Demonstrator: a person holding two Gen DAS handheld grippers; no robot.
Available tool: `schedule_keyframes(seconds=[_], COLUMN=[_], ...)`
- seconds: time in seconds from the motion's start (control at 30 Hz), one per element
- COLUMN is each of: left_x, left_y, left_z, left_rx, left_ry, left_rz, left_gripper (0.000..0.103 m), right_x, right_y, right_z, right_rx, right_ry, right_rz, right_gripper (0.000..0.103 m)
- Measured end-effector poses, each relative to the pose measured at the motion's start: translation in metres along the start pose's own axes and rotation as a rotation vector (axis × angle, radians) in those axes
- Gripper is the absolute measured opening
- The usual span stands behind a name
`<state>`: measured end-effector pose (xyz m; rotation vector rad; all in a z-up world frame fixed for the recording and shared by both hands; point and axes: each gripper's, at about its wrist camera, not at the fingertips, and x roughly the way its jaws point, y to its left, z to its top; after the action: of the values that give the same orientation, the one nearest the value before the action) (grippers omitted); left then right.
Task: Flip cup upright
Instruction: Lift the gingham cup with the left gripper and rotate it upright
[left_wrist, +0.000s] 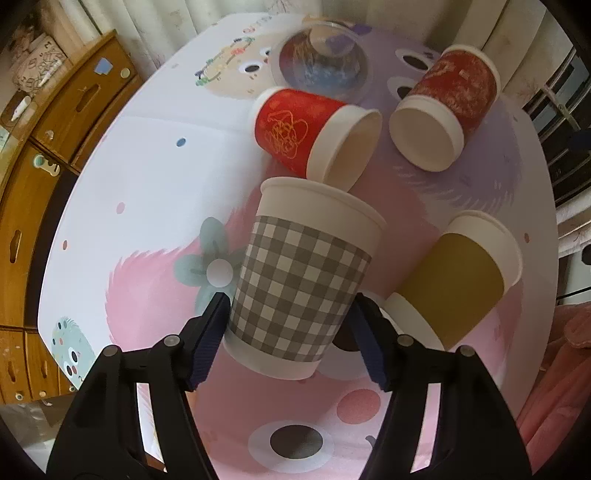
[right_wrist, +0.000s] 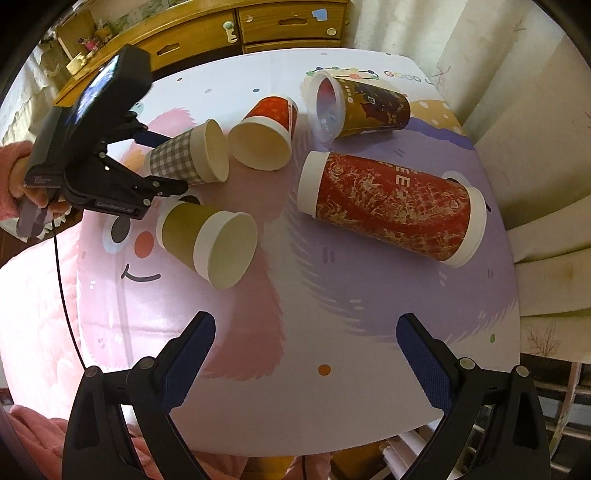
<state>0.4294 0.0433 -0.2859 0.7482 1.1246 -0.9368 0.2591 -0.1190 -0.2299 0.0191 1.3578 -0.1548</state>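
cartoon-print table (right_wrist: 369, 314); wooden drawers (right_wrist: 258, 26)

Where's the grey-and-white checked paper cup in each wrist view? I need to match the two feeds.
Left wrist: the grey-and-white checked paper cup sits centre frame, between the left claw fingers.
Right wrist: it is upper left, mouth facing right, with the left claw on it; the right claw is open below.
Shared landmark: the mustard-yellow paper cup lying beside it on the table.

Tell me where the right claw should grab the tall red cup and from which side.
Grip the tall red cup across its mid-body, coming down from above. It lies on its side on the table, so the round wall faces up and nothing stands close beside it. The right claw is open and empty; the left claw holds the checked cup.
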Motion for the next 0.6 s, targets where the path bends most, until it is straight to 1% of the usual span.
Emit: schedule_keyframes(seconds=[0.13,0.33,0.37,0.53,0.6], left_x=[-0.014,-0.037,-0.045,-0.077,-0.091], left_y=[0.001,0.006,0.002,-0.003,-0.005], left_z=[-0.006,-0.003,-0.004,-0.013,-0.016], left_rx=[-0.025,-0.104,-0.12,-0.211,-0.269], left_ry=[-0.048,-0.099,-0.103,-0.118,-0.122], left_rz=[0.04,0.117,0.132,0.156,0.159], left_gripper=[0.062,0.062,0.062,0.062,0.062], right_x=[-0.003,-0.014,-0.016,-0.028,-0.033], right_y=[0.0,0.002,0.002,-0.002,-0.006], right_z=[0.001,0.001,0.001,0.001,0.0], right_rx=[0.012,0.019,0.022,0.063,0.094], right_ry=[-0.008,-0.032,-0.037,-0.055,-0.059], right_rz=[0.015,0.028,0.031,0.073,0.099], right_gripper=[0.1,0.1,0.1,0.1,0.1])
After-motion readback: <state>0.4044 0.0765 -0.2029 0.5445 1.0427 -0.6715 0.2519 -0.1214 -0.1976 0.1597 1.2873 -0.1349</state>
